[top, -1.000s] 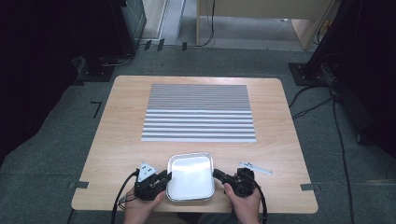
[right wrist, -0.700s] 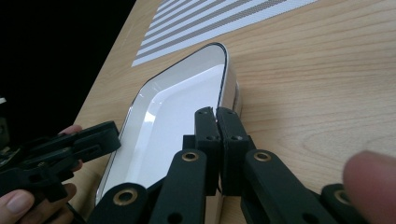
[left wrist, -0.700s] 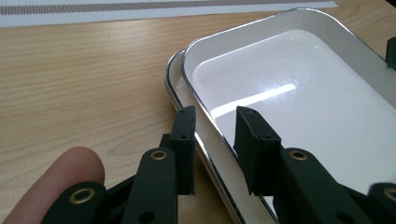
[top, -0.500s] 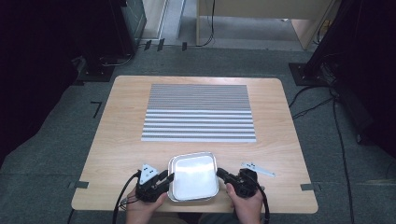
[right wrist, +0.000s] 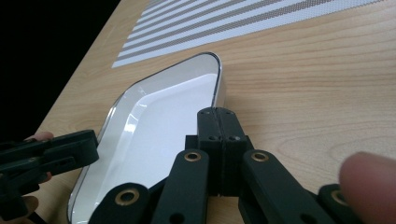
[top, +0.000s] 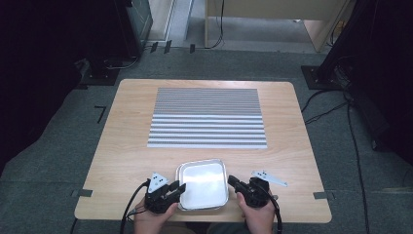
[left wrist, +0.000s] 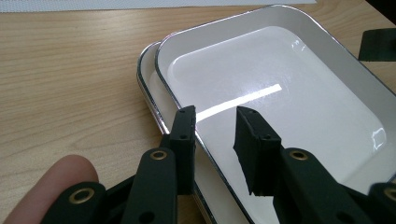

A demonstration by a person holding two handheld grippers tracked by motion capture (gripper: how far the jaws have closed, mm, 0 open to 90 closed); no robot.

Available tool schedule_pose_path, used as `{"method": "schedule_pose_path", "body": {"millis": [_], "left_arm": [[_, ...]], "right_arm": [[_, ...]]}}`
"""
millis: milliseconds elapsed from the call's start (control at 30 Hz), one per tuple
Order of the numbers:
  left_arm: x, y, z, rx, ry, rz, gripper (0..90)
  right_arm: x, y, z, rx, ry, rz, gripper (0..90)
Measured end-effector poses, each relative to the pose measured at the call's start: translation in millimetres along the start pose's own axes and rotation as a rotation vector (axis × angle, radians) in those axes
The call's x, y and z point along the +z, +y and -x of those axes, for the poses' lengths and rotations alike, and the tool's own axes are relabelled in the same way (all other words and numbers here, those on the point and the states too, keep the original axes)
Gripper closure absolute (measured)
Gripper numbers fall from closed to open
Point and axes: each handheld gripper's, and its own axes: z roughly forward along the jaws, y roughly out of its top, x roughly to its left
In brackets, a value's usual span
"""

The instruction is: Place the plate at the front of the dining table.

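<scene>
While two nested trays sit just below the striped mat | left gripper spread astride top rim | right gripper pressed together beside rim | stiff, slick enamel, grab the rim

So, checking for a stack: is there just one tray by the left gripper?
No, a second tray's rim peeks from under the top tray.

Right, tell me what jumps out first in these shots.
The shiny white trays, two stacked slightly askew, sit at the table's near edge between both grippers. The left gripper is open, its jaws straddling the top tray's rim, while the right gripper is shut beside the trays' right edge. Behind them lies a grey-and-white striped mat.
</scene>
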Motion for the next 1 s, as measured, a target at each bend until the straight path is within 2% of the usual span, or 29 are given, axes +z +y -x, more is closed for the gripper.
{"method": "schedule_pose_path", "body": {"millis": [133, 267, 433, 700, 1000], "left_arm": [[0.5, 0.0, -0.5, -0.004, -0.003, 0.001, 69.5], [1.1, -0.7, 0.6, 0.0, 0.0, 0.004, 69.4], [1.3, -1.1, 0.5, 0.006, 0.0, 0.007, 69.3], [6.2, -3.3, 3.8, 0.02, -0.01, -0.011, 68.3], [10.4, -3.6, 4.7, 0.01, -0.007, -0.013, 67.7]], "right_arm": [[1.5, -1.1, -1.0, -0.011, 0.026, -0.01, 86.5], [6.1, -3.8, -2.2, -0.032, 0.006, -0.037, 84.9], [7.0, -4.6, -5.2, -0.05, -0.019, -0.04, 84.6], [5.4, -4.9, -8.9, -0.084, -0.078, -0.015, 84.6], [3.9, -6.2, -10.6, -0.116, -0.105, -0.013, 82.8]]}}
